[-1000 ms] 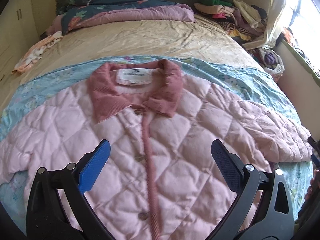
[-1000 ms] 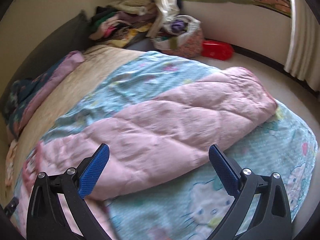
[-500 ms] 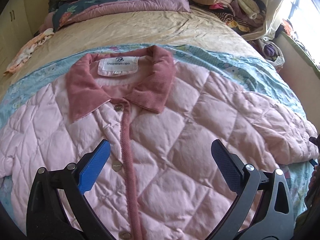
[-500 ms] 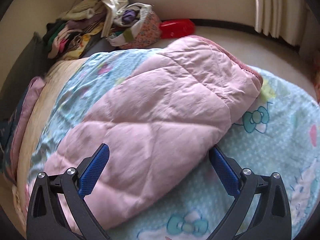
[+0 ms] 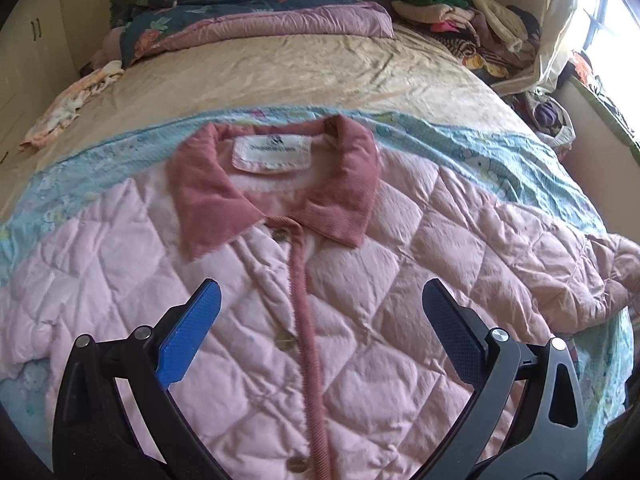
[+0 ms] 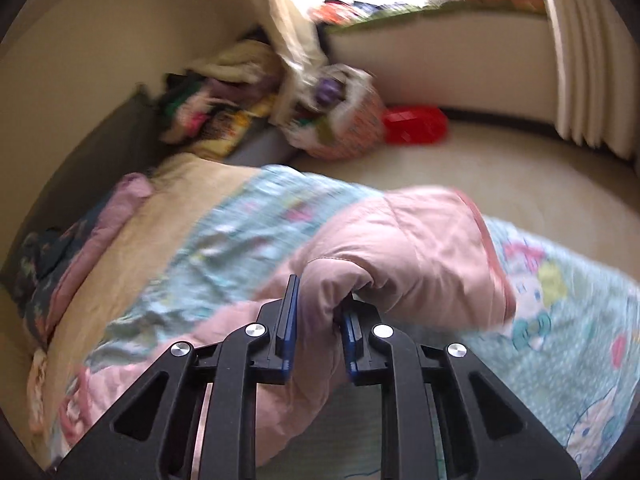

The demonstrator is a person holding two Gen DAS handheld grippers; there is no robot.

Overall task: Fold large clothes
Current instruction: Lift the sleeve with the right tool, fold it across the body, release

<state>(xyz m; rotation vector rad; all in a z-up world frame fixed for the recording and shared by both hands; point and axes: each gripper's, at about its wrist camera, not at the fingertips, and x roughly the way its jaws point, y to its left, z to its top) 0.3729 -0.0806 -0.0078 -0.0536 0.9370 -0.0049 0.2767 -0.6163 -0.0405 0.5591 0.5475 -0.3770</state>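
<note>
A pink quilted jacket (image 5: 352, 280) lies face up on a light blue blanket (image 5: 472, 152) on the bed, its rose collar (image 5: 344, 184) towards the pillows. My left gripper (image 5: 318, 304) hangs open and empty above the buttoned chest. In the right wrist view, my right gripper (image 6: 318, 312) is shut on the jacket's right sleeve (image 6: 400, 252), which bunches up between the blue pads and lifts off the blanket (image 6: 580, 340). The sleeve cuff points to the right.
A folded quilt (image 5: 248, 24) and a small garment (image 5: 68, 108) lie at the head of the bed. A heap of clothes (image 5: 472, 28) sits at the far right corner. On the floor are a bag (image 6: 340, 124) and a red box (image 6: 416, 124).
My right gripper has come down on the sleeve and shut on it, and the view has swung. My left gripper has drifted over the chest and stays open.
</note>
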